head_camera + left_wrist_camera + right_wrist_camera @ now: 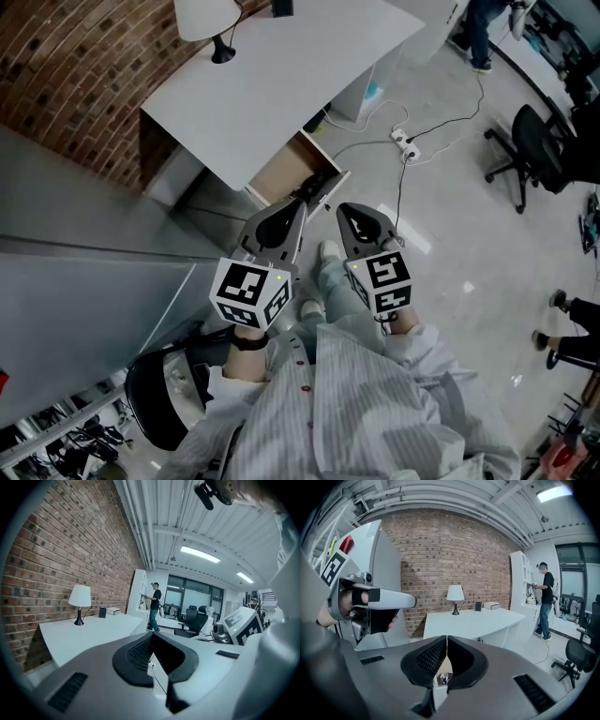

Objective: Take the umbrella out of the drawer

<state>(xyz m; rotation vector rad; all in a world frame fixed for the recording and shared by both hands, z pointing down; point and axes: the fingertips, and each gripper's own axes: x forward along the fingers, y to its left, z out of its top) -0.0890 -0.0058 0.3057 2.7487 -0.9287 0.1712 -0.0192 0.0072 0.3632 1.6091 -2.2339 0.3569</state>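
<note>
Under the white desk [281, 75] a drawer [284, 171] stands pulled out, its wooden inside showing. A dark shape lies at its front end; I cannot tell whether it is the umbrella. My left gripper [300, 202] is shut and empty, its tips just short of the drawer's white front [328, 187]. The right gripper [343, 210] is beside it, also shut and empty, over the floor. In the left gripper view the left gripper [151, 637] points past the desk [89, 630]. In the right gripper view the right gripper [446, 639] has the drawer [440, 677] showing below its tips.
A table lamp [208, 19] stands on the desk by the brick wall [66, 66]. A power strip [405, 141] and cables lie on the floor to the right, with an office chair [530, 141] beyond. A grey panel [84, 281] runs along my left. A person [544, 599] stands far off.
</note>
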